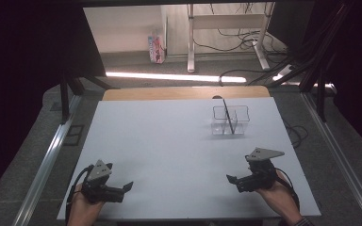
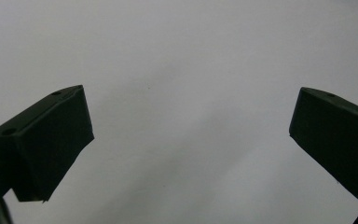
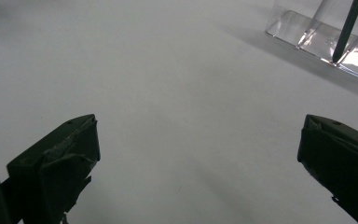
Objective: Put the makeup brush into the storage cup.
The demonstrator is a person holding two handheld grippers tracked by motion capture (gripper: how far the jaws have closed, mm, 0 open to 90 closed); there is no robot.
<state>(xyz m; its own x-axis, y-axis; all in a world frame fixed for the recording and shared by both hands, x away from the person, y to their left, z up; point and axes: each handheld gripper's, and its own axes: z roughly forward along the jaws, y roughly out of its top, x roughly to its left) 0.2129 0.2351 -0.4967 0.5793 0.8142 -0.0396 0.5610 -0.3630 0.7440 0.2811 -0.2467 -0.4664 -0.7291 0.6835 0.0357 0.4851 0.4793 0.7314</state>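
In the right gripper view, the clear container (image 3: 324,39) is cut off by the top and right edges, so its upper walls cannot be made out. The dark pen (image 3: 347,30) standing inside that container is cropped at the top edge. In the high view, the container's (image 1: 231,120) inner dividers are too small to be told apart clearly. The person's forearms, near the table (image 1: 169,141) front, are cut off by the bottom edge.

Left black two-jaw gripper (image 1: 128,187) held low in the left hand (image 1: 81,209), jaws spread wide (nothing between them); right black two-jaw gripper (image 1: 231,180) gripped by the right hand (image 1: 277,197), jaws likewise apart, both pointing inward.
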